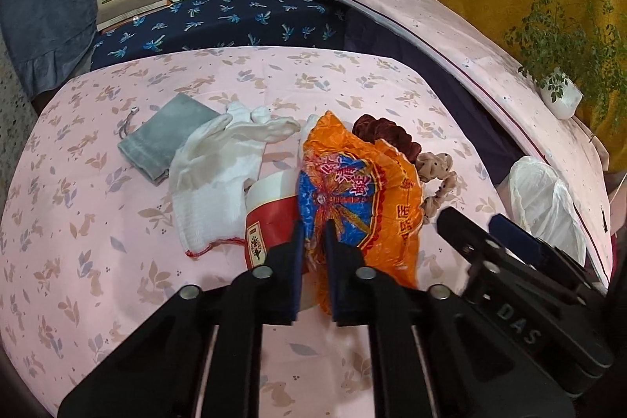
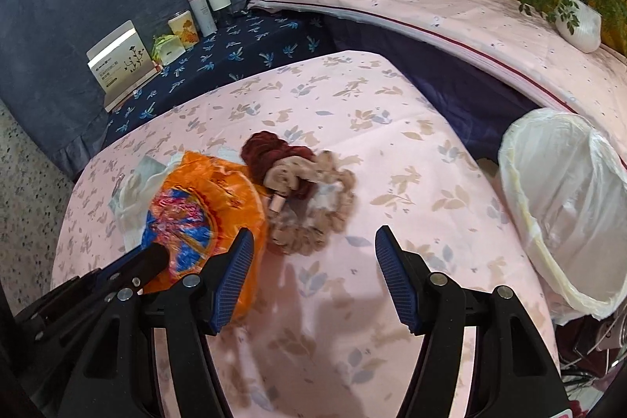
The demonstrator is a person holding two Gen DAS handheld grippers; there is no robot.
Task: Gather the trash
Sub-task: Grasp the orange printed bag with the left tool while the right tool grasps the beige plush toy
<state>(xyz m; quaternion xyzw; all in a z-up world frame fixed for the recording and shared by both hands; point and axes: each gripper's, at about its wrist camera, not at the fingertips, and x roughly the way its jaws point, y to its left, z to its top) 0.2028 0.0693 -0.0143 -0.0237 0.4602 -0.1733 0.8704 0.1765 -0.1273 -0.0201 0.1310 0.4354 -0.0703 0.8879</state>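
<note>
Orange snack wrapper (image 1: pixel 352 190) is lying crumpled on the pink rabbit-print tablecloth (image 1: pixel 98 241), mid-table, leaning partly over a red-and-white paper cup (image 1: pixel 270 218). Left gripper (image 1: pixel 313 234) is pinching the wrapper's near edge, jaws drawn narrow with the foil bunched between them. Right gripper (image 2: pixel 309 241) is hanging wide and holding nothing, over bare cloth just right of the wrapper.

Wrapper's long axis is running away from the left gripper, near edge to far edge, with the far end pointing toward the back of the table. Left hand is plainly the nearer one; it is already on the piece.

White-lined trash bin (image 2: pixel 564 206) is standing off the table's right side, well apart from the wrapper, beyond the right gripper. Judging the coming move as a carry rightward across the table.

Beige scrunchie (image 2: pixel 313 218) and dark red scrunchie (image 2: pixel 270 147) are sitting just beside the wrapper's right edge, in that path. White glove (image 1: pixel 215 167) and grey pouch (image 1: pixel 164 140) are lying to the left.
</note>
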